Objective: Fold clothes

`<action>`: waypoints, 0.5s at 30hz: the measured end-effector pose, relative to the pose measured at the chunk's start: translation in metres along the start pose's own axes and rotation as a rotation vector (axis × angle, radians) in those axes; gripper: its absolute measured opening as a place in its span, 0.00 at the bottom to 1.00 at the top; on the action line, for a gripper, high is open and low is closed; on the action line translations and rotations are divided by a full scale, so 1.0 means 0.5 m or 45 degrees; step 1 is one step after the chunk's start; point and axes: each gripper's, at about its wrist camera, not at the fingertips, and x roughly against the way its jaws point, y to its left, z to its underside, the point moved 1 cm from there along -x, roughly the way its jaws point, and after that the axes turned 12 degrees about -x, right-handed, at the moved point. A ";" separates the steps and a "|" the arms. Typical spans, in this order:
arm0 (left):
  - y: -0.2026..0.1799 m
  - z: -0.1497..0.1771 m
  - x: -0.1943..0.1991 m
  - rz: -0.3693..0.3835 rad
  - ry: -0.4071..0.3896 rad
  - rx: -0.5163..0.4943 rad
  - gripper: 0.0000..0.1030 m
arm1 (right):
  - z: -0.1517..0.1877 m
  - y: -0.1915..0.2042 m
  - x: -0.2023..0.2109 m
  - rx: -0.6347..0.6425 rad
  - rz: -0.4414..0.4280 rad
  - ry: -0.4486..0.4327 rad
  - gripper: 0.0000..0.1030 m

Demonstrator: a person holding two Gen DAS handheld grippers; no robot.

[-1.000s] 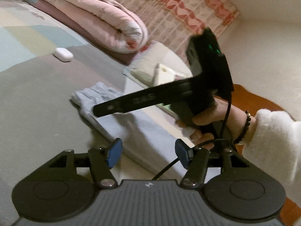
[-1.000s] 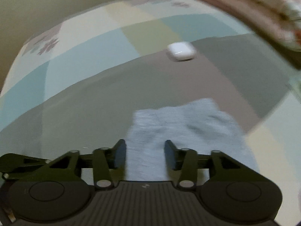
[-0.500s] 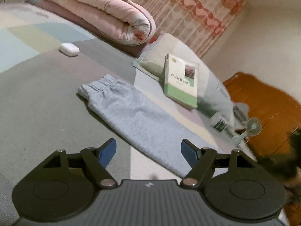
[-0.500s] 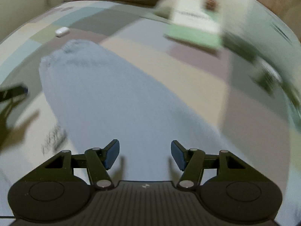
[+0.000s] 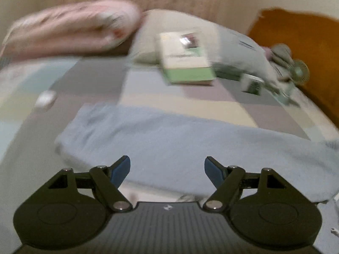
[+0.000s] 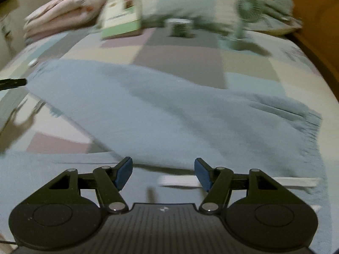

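Blue pads of left gripper [image 5: 167, 170] and right gripper [image 6: 163, 173] opening wide, nothing between, ready to grab. Grey-blue pants [image 6: 169, 114] flat on patchwork bedspread [image 6: 180, 53], laid long for folding. Book [image 5: 184, 58], pillow [image 5: 233, 42], pink quilt [image 5: 70, 27] farther back, out of way.

The garment [image 5: 180, 139] is a plain, pale grey-blue. The bedsheet [image 6: 180, 48] under it is a patchwork of muted blocks: cream, mauve, grey, pale teal and soft yellow. The rolled quilt [image 5: 70, 29] is pink. The book [image 5: 184, 57] has a cream cover with a green band. The headboard [image 5: 300, 42] is orange-brown. Both grippers' pads [image 6: 122, 173] are blue on black frames.
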 end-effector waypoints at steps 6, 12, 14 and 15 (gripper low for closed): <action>-0.232 -0.110 -0.109 0.117 0.080 -0.164 0.79 | -0.049 -0.059 -0.018 -0.040 -0.002 -0.042 0.67; -0.392 -0.111 -0.220 0.082 0.148 -0.277 0.79 | -0.118 -0.072 -0.052 0.101 0.037 -0.056 0.66; -0.409 -0.096 -0.248 0.079 0.175 -0.272 0.79 | -0.151 -0.079 -0.061 0.139 0.050 -0.068 0.65; -0.411 -0.086 -0.259 0.082 0.187 -0.263 0.79 | -0.168 -0.084 -0.065 0.154 0.055 -0.074 0.64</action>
